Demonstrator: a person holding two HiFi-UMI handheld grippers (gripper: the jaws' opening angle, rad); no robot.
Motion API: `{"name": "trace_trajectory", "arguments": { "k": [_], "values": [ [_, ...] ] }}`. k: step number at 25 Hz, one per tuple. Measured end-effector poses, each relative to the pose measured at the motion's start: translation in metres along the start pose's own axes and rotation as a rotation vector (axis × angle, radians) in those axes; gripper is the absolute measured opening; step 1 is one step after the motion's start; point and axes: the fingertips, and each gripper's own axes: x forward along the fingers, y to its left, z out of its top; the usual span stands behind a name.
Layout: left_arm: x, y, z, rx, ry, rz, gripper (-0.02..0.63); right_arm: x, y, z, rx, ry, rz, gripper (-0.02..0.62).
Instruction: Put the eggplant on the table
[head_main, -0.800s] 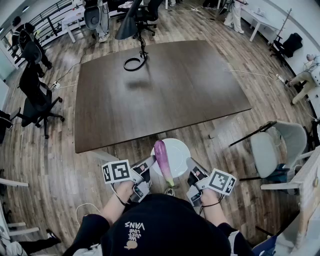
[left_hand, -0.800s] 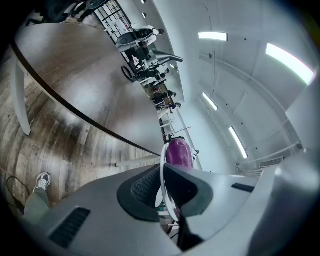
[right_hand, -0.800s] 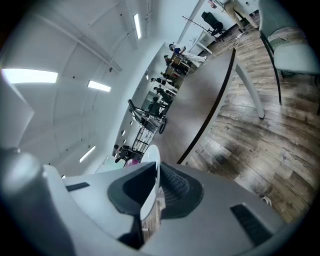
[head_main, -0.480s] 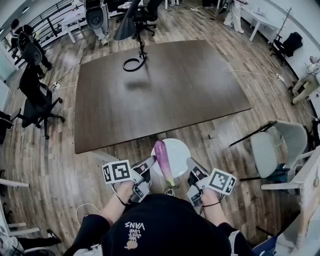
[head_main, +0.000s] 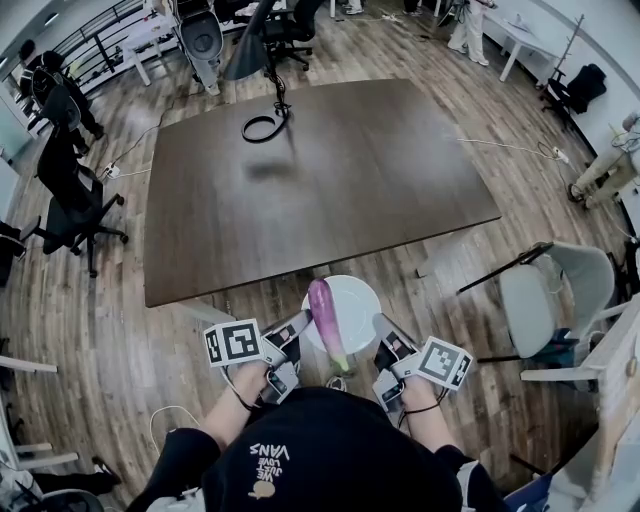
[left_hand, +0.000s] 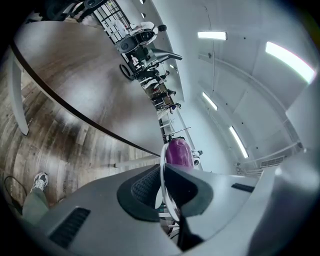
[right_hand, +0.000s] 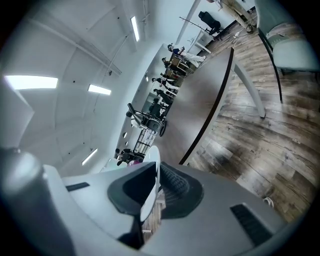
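Short of the table's (head_main: 320, 180) near edge, eggplant (head_main: 325, 318) on plate (head_main: 360, 300).

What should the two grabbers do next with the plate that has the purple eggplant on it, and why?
Probably carry the plate forward, kept level, toward the table. The left gripper and right gripper each clamp its rim, the eggplant just lies on top, and it hangs over the floor, short of the table's near edge.
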Motion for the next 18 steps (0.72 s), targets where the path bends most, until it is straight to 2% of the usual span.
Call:
{"name": "trace_trajectory", "arguments": {
  "k": [4,8,12,18],
  "values": [
    [0.008,-0.003,-0.002,0.002,-0.006,0.002,0.034,-0.006,-0.009,0.009,-0.028,0.009,-0.026,0.035],
    [0.022,-0.009,-0.008,0.007,-0.015,0.0,0.034,-0.011,-0.013,0.019,-0.004,0.012,0.005,0.035],
    [0.034,-0.015,-0.015,0.015,-0.02,-0.009,0.033,-0.019,-0.022,0.03,-0.021,0.021,0.001,0.035],
    [0.042,-0.018,-0.017,0.005,-0.014,-0.009,0.032,-0.025,-0.031,0.036,-0.028,0.021,-0.032,0.035]
  ]
}}
